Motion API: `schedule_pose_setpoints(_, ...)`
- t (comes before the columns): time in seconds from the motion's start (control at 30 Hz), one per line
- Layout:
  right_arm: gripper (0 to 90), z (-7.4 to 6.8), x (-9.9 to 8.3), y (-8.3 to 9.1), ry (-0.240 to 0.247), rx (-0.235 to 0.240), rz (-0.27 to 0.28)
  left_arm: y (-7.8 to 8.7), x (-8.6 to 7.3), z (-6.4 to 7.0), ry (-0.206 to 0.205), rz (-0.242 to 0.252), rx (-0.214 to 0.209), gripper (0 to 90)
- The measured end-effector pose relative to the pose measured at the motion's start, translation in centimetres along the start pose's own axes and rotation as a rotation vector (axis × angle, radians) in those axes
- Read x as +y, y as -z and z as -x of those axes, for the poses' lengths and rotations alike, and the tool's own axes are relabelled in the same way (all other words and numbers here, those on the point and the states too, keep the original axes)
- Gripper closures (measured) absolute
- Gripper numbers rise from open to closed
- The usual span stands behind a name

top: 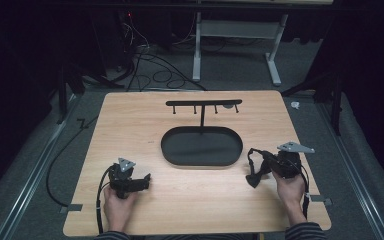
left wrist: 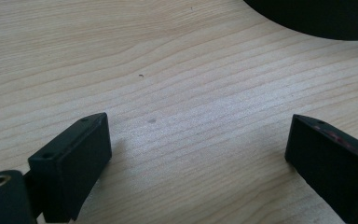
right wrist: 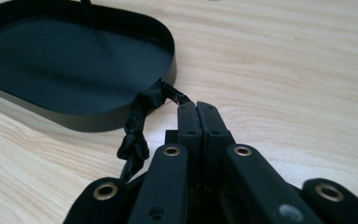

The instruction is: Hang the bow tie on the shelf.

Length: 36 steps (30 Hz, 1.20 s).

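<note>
- The wooden table [top: 190, 200] is the biggest thing here. A black oval tray [top: 201, 146] sits on it, near the middle.
- A thin black rack [top: 203, 104] with small hooks stands up from the far edge of the tray.
- The left gripper [top: 147, 178] rests on the table, in front of the tray and off to its left. A hand [top: 117, 202] holds it. Its jaws are spread wide, with bare wood between them.
- The right gripper [top: 250, 165] is just past the right end of the tray. A hand [top: 291, 190] holds it. Its jaws are pressed together on a black strap [right wrist: 142, 116].
- The black strap is the smallest thing. It hangs in a loop beside the tray's right end.
</note>
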State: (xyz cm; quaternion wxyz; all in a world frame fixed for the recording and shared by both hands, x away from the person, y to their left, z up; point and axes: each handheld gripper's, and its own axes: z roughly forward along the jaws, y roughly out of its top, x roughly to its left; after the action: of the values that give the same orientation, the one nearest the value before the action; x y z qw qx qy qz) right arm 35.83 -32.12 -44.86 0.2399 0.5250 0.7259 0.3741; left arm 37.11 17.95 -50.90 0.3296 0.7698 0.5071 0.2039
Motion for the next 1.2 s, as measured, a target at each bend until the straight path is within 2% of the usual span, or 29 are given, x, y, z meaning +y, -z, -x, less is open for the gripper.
schedule_pose_setpoints(0.47,90.0,-1.1,1.7,1.7,0.059,0.014,0.052,0.0,0.0,0.0,0.001,0.001,0.0,7.3)
schedule_pose_setpoints(1.2,90.0,-2.2,3.5,1.9,0.077,0.073,0.076,0.0,0.0,0.0,0.001,0.001,0.0,7.3)
